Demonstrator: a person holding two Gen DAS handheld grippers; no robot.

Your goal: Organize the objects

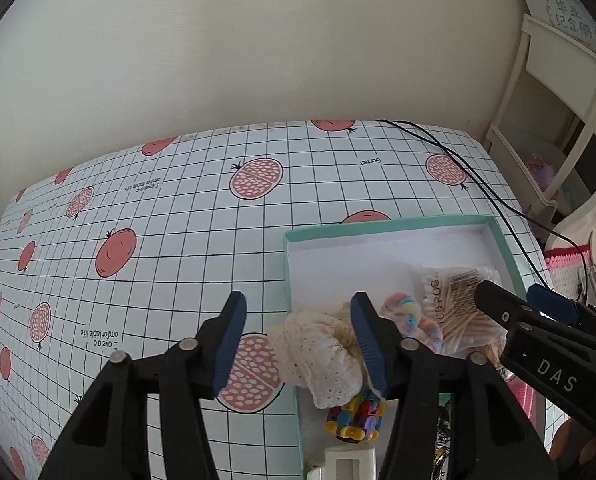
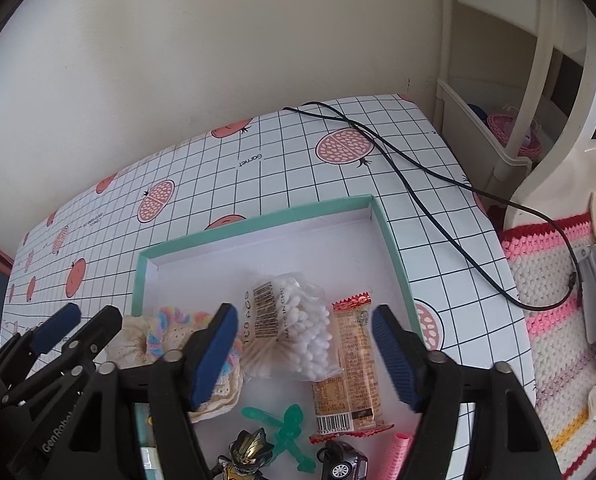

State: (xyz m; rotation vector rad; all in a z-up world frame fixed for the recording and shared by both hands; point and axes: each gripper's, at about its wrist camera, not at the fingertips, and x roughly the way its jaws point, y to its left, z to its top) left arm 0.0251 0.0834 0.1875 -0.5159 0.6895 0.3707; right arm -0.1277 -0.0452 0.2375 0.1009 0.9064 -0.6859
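A shallow teal-rimmed box [image 1: 386, 226] [image 2: 257, 220] lies on the gridded tablecloth. Draped over its left wall is a cream lace scrunchie [image 1: 318, 356] [image 2: 133, 340], lying between the wide-apart fingers of my open left gripper [image 1: 298, 340] [image 2: 83, 322]. Inside the box are a pastel scrunchie [image 1: 414, 320] [image 2: 169, 318], a bag of cotton swabs [image 1: 458, 300] [image 2: 293, 328] and an orange snack packet [image 2: 350, 368]. My right gripper [image 2: 304, 344] [image 1: 514, 294] hangs open over the swab bag and snack packet, holding nothing.
Near the box's front lie a multicoloured block toy [image 1: 358, 416], a green plastic piece [image 2: 289, 428], a black-gold figure [image 2: 245, 456], a toy car [image 2: 342, 464] and a pink ribbed item [image 2: 398, 456]. A black cable [image 2: 418, 200] crosses the table's right side. A white shelf [image 2: 498, 148] and crocheted cloth [image 2: 546, 320] stand right.
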